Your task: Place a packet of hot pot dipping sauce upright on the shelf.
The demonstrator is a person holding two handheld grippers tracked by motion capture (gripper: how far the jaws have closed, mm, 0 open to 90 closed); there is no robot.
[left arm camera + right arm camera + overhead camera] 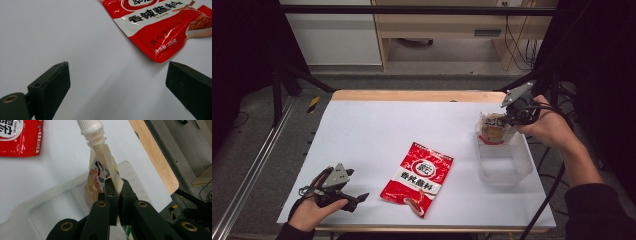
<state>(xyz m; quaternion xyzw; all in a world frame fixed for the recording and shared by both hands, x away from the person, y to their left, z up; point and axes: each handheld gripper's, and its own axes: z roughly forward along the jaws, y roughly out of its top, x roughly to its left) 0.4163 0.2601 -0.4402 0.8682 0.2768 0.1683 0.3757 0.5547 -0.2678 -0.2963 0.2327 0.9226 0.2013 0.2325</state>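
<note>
Two claws: our right claw, at two o'clock, pinches a white-capped spouted drink pouch over the clear plastic tub, likely for dropping in. Our left claw rests wide open and empty at seven o'clock on the white worktop, beside a red foil seasoning packet.

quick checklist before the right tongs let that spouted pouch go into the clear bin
1. Right tongs hold on the spouted pouch: ok, jaws shut on its edge.
2. Pouch over the clear bin: ok, its lower end sits inside the far end.
3. Bin floor free: ok, nothing else seen inside.
4. Cap closed: cannot tell.
5. Left tongs out of the way: ok, open, resting near the table's near left edge.
6. Red sachet clear of the bin: ok, lying flat beside it.
</note>
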